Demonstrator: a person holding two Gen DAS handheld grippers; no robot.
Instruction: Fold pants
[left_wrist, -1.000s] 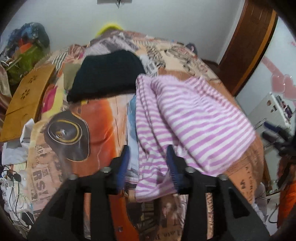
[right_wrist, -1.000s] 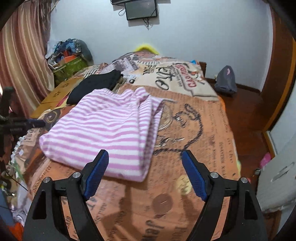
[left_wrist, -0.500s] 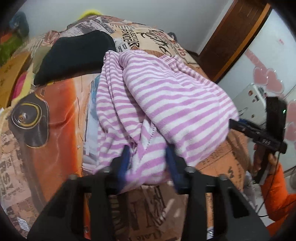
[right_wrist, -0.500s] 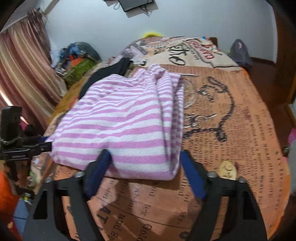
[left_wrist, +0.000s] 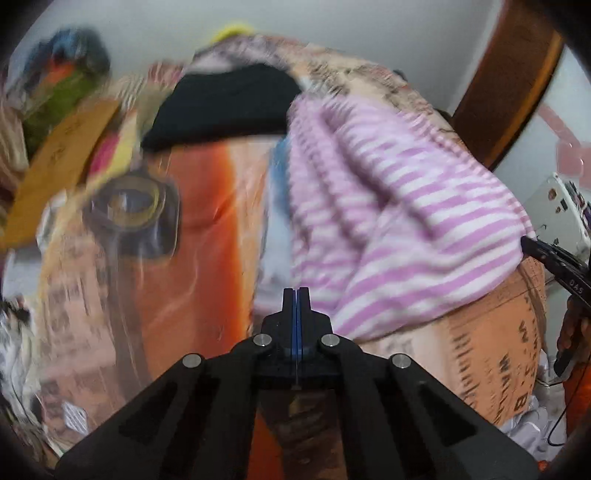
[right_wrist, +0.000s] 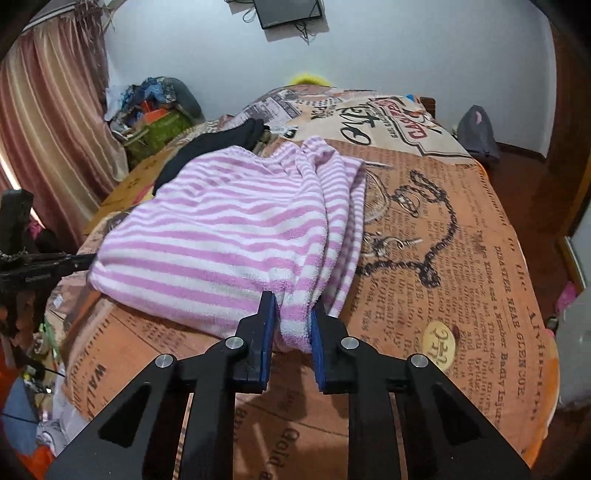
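Two claws at the striped pants' (right_wrist: 229, 236) near edge: right claw (right_wrist: 291, 325) pinching it, left claw (left_wrist: 296, 302) pressed together.

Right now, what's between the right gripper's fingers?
Right wrist view: a bunched near corner of the striped pants, pinched in the right gripper, whose jaws have just been closing.

Left wrist view motion-blurred; bedspread (left_wrist: 207, 229) print unreadable, clutter (left_wrist: 62, 85) at headboard corner indistinct.

right gripper (right_wrist: 291, 314) jaws just closing, pinching striped pants (right_wrist: 229, 236) corner on bed (right_wrist: 461, 258).
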